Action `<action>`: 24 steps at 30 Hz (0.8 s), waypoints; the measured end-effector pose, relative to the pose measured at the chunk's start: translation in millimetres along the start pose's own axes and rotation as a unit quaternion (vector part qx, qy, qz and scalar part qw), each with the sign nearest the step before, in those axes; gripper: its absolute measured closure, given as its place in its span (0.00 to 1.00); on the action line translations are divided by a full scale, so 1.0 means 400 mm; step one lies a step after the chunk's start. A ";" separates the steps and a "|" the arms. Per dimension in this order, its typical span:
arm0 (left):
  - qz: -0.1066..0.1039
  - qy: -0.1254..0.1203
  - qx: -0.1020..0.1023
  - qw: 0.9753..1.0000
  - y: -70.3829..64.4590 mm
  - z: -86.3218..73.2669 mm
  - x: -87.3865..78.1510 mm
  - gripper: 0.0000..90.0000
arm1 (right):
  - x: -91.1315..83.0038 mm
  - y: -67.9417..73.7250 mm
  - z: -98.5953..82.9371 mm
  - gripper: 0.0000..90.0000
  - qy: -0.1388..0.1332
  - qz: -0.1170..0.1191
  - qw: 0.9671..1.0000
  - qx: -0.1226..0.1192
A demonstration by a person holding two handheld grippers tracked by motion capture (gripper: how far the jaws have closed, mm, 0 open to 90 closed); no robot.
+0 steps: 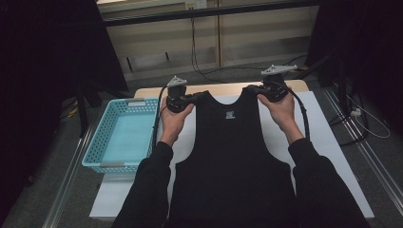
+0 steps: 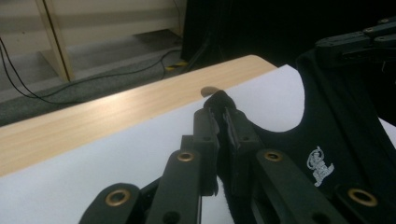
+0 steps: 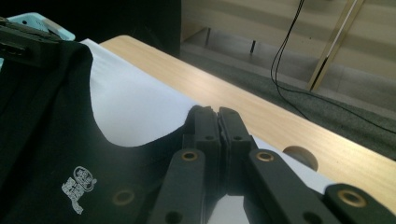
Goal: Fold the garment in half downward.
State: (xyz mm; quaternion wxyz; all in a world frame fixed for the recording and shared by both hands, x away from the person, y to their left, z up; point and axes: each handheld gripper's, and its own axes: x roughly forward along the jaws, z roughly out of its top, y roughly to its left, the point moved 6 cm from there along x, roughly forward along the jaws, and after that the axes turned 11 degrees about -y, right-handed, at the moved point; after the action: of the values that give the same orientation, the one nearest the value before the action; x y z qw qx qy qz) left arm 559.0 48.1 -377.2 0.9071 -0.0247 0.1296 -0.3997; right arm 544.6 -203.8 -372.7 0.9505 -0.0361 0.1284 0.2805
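A black sleeveless top with a small white logo lies flat on the white sheet, neckline toward the far edge. My left gripper is shut on the top's left shoulder strap. My right gripper is shut on the right shoulder strap, its jaws pressed together over the black cloth. Both straps are held near the table's far edge. The other gripper shows at the far edge of each gripper view.
A light blue plastic basket stands left of the table. The white sheet covers the wooden tabletop, whose bare strip shows at the far edge. Cables run over the floor beyond.
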 end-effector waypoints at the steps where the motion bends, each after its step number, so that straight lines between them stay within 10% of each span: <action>1: 0.001 -0.001 -0.001 1.000 0.002 0.006 -0.001 0.94 | -0.001 0.000 0.006 0.98 -0.003 -0.001 1.000 -0.001; 24: 0.009 -0.034 0.014 0.999 0.009 0.111 -0.015 0.95 | -0.024 0.000 0.120 0.98 -0.040 -0.012 0.999 -0.017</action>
State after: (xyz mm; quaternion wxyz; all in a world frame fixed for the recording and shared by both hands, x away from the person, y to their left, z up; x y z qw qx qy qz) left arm 568.9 52.4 -333.5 0.9146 -0.0243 0.0934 -0.3926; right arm 547.7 -202.1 -323.9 0.9574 -0.0425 0.0851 0.2726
